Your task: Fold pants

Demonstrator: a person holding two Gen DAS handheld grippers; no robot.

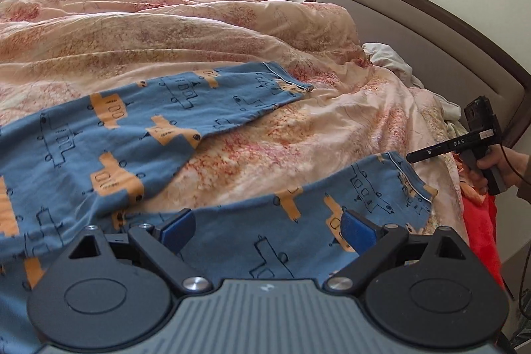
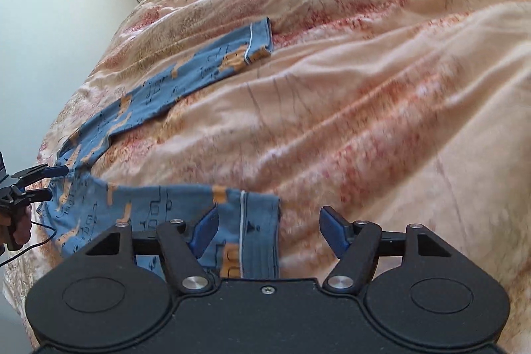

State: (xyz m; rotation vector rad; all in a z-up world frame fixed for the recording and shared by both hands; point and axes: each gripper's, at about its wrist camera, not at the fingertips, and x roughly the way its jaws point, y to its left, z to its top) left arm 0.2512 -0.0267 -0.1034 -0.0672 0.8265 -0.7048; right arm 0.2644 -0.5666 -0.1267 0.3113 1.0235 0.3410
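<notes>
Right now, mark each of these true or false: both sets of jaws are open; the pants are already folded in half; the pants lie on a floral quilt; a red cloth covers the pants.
1. Both sets of jaws are open: true; neither the left gripper nor the right gripper clamps cloth.
2. The pants are folded in half: false; the two legs lie spread apart.
3. The pants lie on a floral quilt: true.
4. A red cloth covers the pants: false; the red cloth lies beside the bed.
</notes>
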